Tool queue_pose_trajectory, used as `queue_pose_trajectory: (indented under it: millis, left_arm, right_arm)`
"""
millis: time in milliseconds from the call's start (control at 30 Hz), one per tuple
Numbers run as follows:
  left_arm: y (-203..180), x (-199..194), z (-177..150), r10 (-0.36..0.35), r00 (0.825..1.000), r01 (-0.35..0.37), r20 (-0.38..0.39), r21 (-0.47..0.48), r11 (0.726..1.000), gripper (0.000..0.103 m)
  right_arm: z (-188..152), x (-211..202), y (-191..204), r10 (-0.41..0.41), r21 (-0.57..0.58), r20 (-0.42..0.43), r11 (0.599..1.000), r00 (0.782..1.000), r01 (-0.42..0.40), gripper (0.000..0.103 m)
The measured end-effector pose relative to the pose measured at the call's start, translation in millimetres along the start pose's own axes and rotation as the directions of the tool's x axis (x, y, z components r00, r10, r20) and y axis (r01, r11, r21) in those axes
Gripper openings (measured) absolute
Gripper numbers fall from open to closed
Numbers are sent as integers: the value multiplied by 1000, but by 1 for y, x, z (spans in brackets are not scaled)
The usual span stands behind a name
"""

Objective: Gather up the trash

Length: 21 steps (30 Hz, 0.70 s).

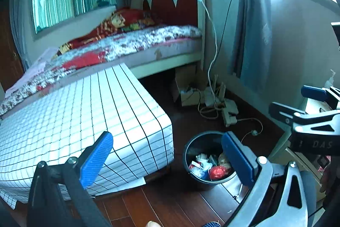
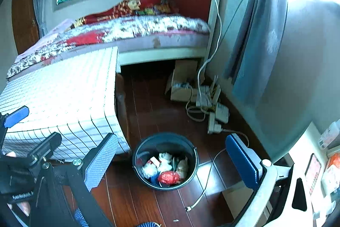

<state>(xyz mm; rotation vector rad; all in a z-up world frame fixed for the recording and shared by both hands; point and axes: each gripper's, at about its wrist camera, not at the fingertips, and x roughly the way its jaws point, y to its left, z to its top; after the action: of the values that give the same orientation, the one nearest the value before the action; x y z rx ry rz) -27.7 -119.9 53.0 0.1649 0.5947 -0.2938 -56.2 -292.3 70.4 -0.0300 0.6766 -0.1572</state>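
A black bin [image 1: 186, 153] stands on the dark wooden floor beside the cloth-covered table. It holds crumpled trash, including a red bag [image 1: 216, 171] and white wrappers. In the right wrist view the same bin [image 2: 165, 142] sits between my fingers, with the red bag [image 2: 169, 177] at its front. My left gripper [image 1: 167, 159] hangs open above the floor, its right blue pad over the bin's rim, nothing held. My right gripper [image 2: 173, 161] is open and empty above the bin. Each gripper shows in the other's view: right gripper [image 1: 297, 101], left gripper [image 2: 31, 131].
A low table under a white checked cloth [image 1: 85, 112] fills the left. Behind it lies a bed [image 1: 148, 39]. Power strips and tangled cables [image 2: 212, 110] lie by a cardboard box [image 2: 182, 82] near the wall. A loose cable [image 2: 204, 184] crosses the floor. A white desk [image 2: 297, 163] stands at right.
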Motion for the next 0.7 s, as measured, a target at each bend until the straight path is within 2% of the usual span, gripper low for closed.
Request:
queue_pose_trajectory:
  millis: [267, 700]
  left_arm:
    - [15, -42, 7, 17, 995, -15, 95, -19, 1000, 102]
    - [27, -47, 5, 3, 992, 4, 127, -54, 999, 102]
  right_arm:
    - [7, -50, 23, -51, -38, 108, 998, 993, 56, 102]
    - [8, -60, 27, -40, -31, 133, 999, 990, 44, 102]
